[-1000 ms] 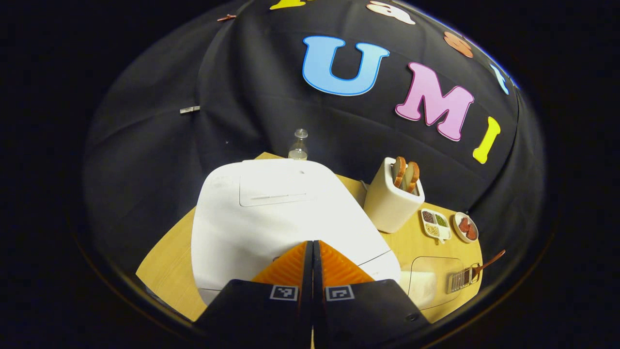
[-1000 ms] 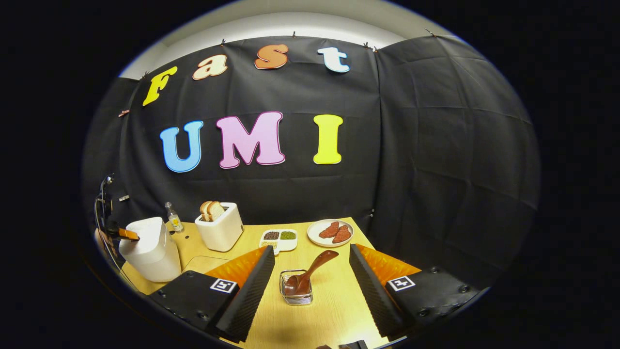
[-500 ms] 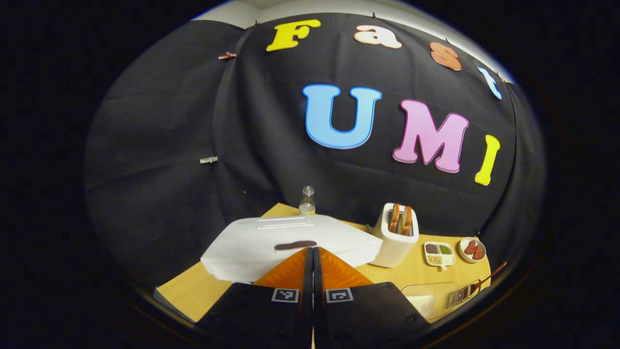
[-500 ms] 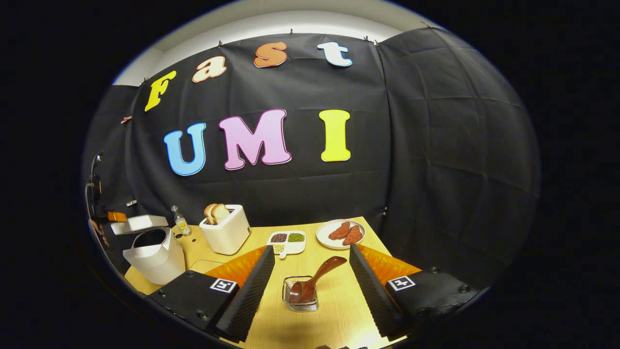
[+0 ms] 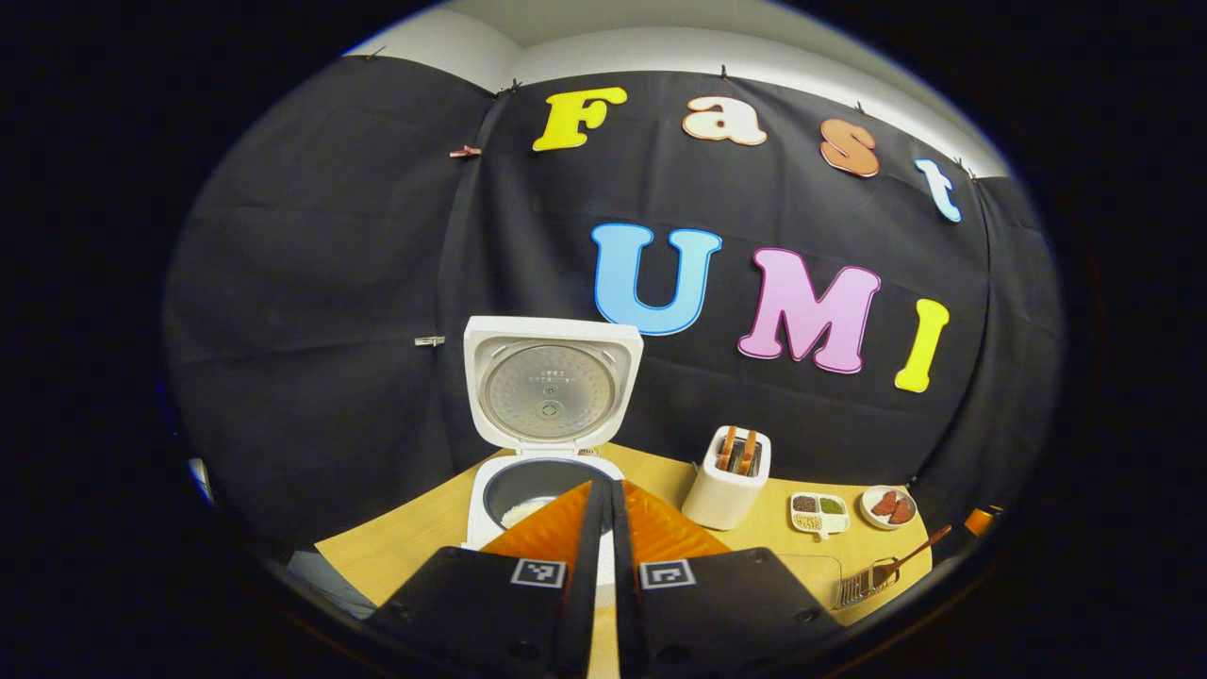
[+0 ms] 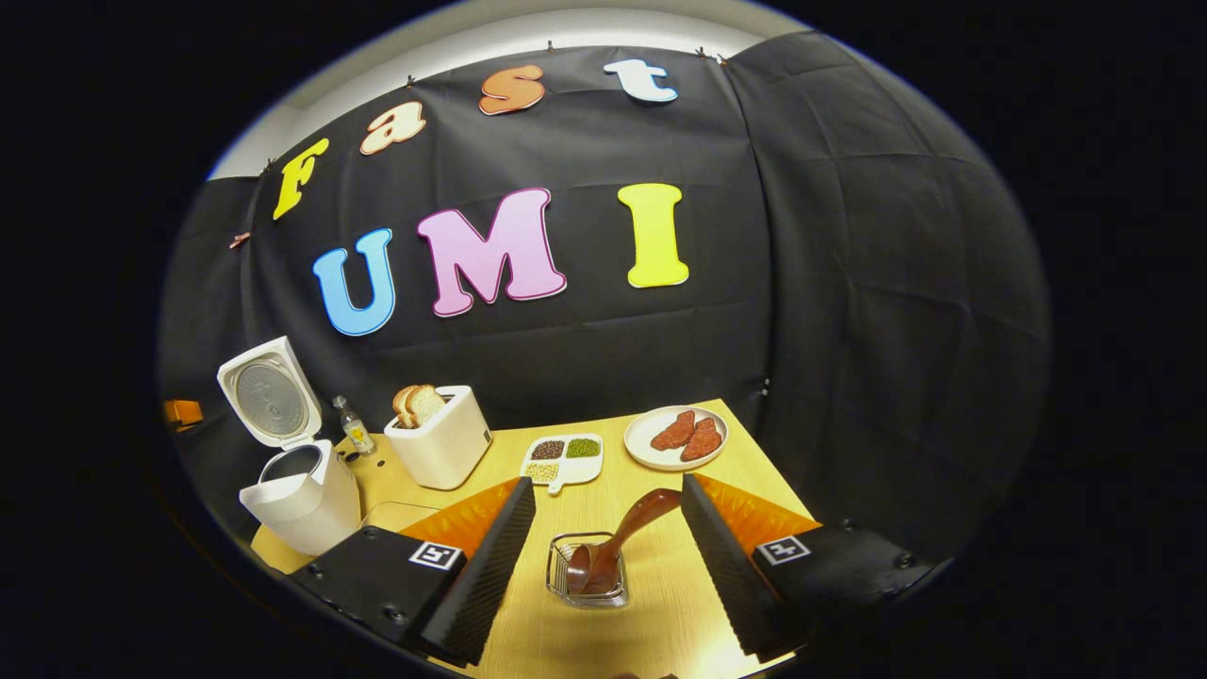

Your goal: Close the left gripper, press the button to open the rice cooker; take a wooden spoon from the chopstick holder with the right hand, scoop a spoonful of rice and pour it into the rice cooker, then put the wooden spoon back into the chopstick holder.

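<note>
The white rice cooker (image 5: 523, 490) stands open, its lid (image 5: 552, 382) upright and some rice in the pot. My left gripper (image 5: 602, 487) is shut on nothing, just in front of the cooker and above its front edge. In the right gripper view the cooker (image 6: 302, 495) is at the far left of the table. The wooden spoon (image 6: 630, 530) leans, handle up and to the right, in the wire chopstick holder (image 6: 589, 577). My right gripper (image 6: 607, 485) is open, with the spoon handle and the holder between its fingers, untouched.
On the wooden table (image 6: 651, 604) stand a white toaster (image 6: 438, 443) with bread, a small bottle (image 6: 356, 429), a divided dish (image 6: 563, 457) of beans and a plate (image 6: 674, 436) of meat. A clear box (image 6: 391, 514) lies beside the cooker.
The cooker lid has swung from shut to fully upright. My left gripper has pulled back from the cooker's top. The right gripper has edged closer to the spoon and holder.
</note>
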A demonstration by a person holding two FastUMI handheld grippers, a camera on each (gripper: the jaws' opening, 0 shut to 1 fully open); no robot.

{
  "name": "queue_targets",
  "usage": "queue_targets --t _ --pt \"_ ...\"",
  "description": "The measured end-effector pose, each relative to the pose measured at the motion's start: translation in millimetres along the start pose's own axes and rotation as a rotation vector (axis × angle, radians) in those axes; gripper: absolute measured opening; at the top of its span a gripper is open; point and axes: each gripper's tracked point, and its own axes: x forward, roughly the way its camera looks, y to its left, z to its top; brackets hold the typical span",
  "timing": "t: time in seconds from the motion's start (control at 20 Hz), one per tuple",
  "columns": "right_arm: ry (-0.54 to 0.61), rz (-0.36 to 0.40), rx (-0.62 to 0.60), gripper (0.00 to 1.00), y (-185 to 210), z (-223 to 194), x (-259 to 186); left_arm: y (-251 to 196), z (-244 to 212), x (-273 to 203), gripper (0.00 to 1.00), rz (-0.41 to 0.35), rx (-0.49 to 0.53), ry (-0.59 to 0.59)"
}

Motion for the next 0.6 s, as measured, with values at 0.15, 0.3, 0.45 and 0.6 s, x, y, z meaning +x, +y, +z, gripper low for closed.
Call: queue_targets --t 0.15,0.3,0.45,0.6 --pt "0.03 0.003 0.001 0.98 -2 -14 7 -8 -12 -14 0.49 -0.007 -0.044 0.007" --pt "0.065 -0.006 0.011 0.98 -7 -32 13 -3 -26 -21 0.97 0.022 -0.019 0.018" --pt "0.111 -0.026 0.046 0.99 -11 -55 26 -5 -41 -32 0.95 0.029 0.021 0.048" --pt "0.164 -0.049 0.084 0.98 -13 -80 43 -10 -57 -38 0.96 0.018 0.019 0.087"
